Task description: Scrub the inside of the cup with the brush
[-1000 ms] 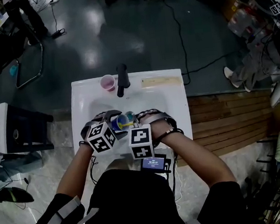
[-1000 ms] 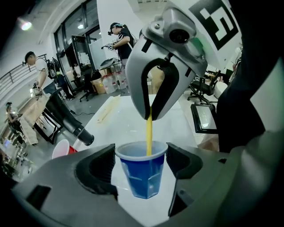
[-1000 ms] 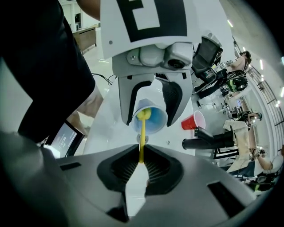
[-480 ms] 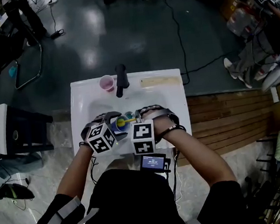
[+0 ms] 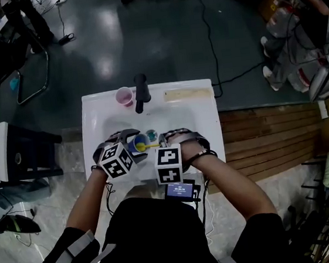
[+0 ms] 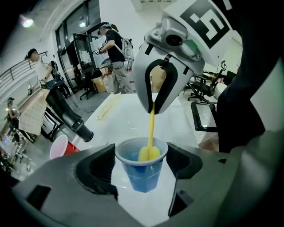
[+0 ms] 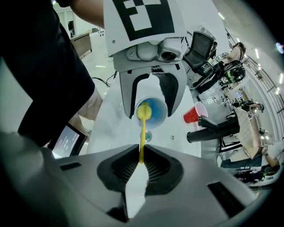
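A blue plastic cup (image 6: 142, 170) sits between the jaws of my left gripper (image 6: 141, 168), which is shut on it over the white sink basin (image 5: 180, 117). The cup (image 7: 152, 111) also shows in the right gripper view and in the head view (image 5: 139, 143). A yellow brush (image 7: 142, 133) with a thin handle is clamped in my right gripper (image 7: 141, 162). Its yellow foam head (image 6: 149, 153) is at the cup's rim, partly inside the cup. The two grippers face each other closely, left gripper (image 5: 131, 143) and right gripper (image 5: 160, 139).
A black faucet (image 5: 141, 92) stands at the back of the sink, with a red cup (image 5: 125, 96) beside it. A drain (image 5: 151, 135) lies in the basin. A phone screen (image 5: 180, 191) rests on the sink's near edge. Cables and people's feet are on the dark floor beyond.
Both grippers stayed over the basin; the right marker cube shifted slightly right and nearer, and the brush handle now shows between the cubes, with its head at the cup.
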Demonstrator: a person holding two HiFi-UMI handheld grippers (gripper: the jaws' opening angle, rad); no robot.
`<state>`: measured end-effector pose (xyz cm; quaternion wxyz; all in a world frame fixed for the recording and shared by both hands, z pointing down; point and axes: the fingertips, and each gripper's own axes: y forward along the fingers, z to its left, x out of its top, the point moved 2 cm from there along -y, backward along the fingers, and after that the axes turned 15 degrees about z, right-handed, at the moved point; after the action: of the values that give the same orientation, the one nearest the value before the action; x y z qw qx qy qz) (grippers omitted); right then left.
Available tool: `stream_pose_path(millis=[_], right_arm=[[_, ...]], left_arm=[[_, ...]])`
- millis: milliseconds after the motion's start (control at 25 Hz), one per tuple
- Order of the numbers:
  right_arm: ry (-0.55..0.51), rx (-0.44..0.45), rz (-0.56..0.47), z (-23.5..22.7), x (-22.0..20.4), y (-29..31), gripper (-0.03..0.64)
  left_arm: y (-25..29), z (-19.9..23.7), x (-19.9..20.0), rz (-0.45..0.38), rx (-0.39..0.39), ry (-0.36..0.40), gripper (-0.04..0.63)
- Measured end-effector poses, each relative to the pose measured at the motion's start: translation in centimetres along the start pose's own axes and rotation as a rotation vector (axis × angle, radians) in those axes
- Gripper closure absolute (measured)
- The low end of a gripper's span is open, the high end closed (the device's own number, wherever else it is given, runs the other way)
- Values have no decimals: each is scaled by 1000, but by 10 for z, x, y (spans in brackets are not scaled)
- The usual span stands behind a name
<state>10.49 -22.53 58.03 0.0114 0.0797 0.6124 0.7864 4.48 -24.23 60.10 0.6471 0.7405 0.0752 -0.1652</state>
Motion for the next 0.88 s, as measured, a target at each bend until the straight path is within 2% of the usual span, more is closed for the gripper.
stream_pose_path(millis=[200, 480, 680, 880], right_arm=[[29, 24, -43, 4, 1, -4, 575], [87, 8, -94, -9, -1, -20, 575], [120, -2, -106, -15, -8, -26, 575], [191, 4, -139, -17, -21, -31, 575]], left_arm=[[5, -2, -1, 13, -5, 6, 233], [5, -4, -1, 20, 2, 4, 233], [-1, 0, -2, 1, 14, -40, 233], [-8, 3, -4, -42, 24, -124, 233]])
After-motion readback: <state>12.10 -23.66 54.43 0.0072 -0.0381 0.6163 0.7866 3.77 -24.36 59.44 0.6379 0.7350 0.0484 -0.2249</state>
